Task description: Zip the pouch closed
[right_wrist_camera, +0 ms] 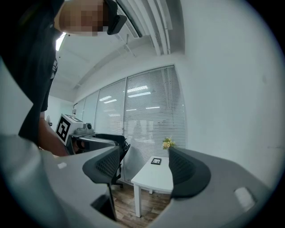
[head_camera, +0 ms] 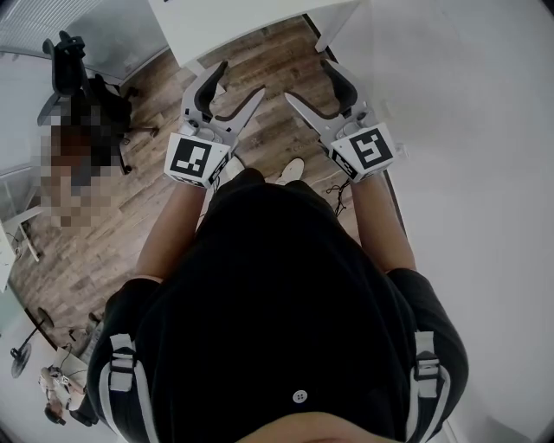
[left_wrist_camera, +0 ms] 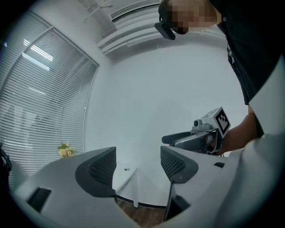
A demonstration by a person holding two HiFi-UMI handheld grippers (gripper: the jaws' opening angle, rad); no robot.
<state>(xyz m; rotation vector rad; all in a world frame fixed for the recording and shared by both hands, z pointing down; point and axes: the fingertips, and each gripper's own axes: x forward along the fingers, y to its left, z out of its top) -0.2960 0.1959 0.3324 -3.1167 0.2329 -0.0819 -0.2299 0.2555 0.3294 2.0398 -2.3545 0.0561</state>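
Observation:
No pouch shows in any view. In the head view I hold both grippers level in front of my black shirt, above a wooden floor. My left gripper is open with nothing between its jaws, and my right gripper is open and empty too. The left gripper view looks past its spread jaws at a bare white wall, with the right gripper at its right side. In the right gripper view the jaws stand wide apart, and the left gripper shows at the left.
A white table stands ahead of my grippers, a white wall runs along the right. A black office chair is at the far left. Another white table by the window blinds carries a small frame and flowers.

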